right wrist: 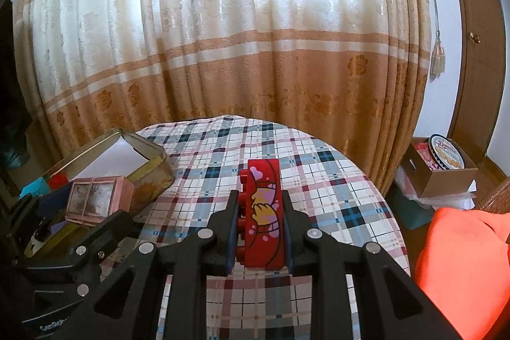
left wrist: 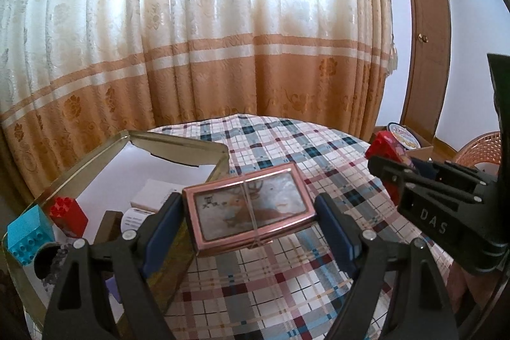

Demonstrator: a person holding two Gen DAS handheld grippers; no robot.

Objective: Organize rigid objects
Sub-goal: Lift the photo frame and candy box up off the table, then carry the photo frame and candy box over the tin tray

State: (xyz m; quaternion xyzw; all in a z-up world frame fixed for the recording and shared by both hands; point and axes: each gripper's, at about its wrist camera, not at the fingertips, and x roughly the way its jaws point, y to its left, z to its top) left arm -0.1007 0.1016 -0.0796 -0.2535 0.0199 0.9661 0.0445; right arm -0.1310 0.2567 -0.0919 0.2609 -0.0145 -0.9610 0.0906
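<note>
My left gripper (left wrist: 250,212) is shut on a pink box with a deer picture (left wrist: 248,206), held above the checked tablecloth right beside the open gold tin (left wrist: 178,147). The pink box also shows in the right wrist view (right wrist: 95,196). The tin holds a red brick (left wrist: 68,214), a blue brick (left wrist: 27,231) and a white box (left wrist: 156,195). My right gripper (right wrist: 259,228) is shut on a red printed toy block (right wrist: 263,212), held above the table; the block also shows in the left wrist view (left wrist: 387,148).
The round table (right wrist: 318,168) has a plaid cloth, with a curtain (right wrist: 239,53) behind it. A cardboard box with a cookie tin (right wrist: 446,155) sits on the floor at right. An orange cloth (right wrist: 462,260) lies at right. A wicker chair (left wrist: 478,148) is nearby.
</note>
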